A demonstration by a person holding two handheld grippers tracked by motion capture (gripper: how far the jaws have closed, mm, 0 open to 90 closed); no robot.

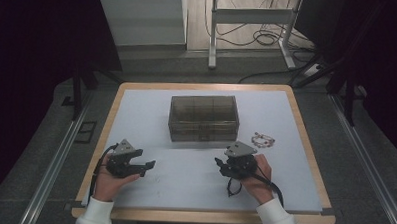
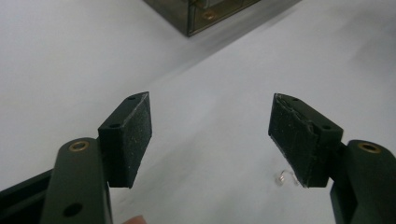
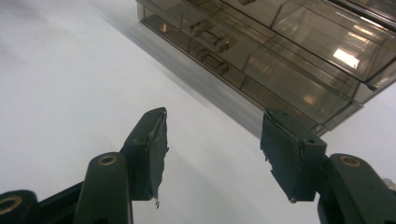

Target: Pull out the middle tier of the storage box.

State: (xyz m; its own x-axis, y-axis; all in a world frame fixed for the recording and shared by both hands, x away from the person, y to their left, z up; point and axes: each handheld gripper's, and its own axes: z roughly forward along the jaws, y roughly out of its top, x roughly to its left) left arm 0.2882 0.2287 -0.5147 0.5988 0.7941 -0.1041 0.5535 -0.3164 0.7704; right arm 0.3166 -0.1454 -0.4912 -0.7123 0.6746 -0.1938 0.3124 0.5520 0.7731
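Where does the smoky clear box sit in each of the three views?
High view: the smoky clear box stands closed at the table's middle, beyond both claws.
Left gripper view: one corner of it cuts in at the top edge, above the gap between the jaws.
Right gripper view: its front and lid run across the upper right.
Shared landmark: the white tabletop in front of it.

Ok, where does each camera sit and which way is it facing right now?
High view: above the person's side, looking forward and down on the table; shows both hands, left tool, right tool, smoky clear box, bracelet.
Left gripper view: on the left tool, facing the bare tabletop with a corner of the box; open jaws.
Right gripper view: on the right tool, facing the box front; open jaws.
Shared: all three see the box.
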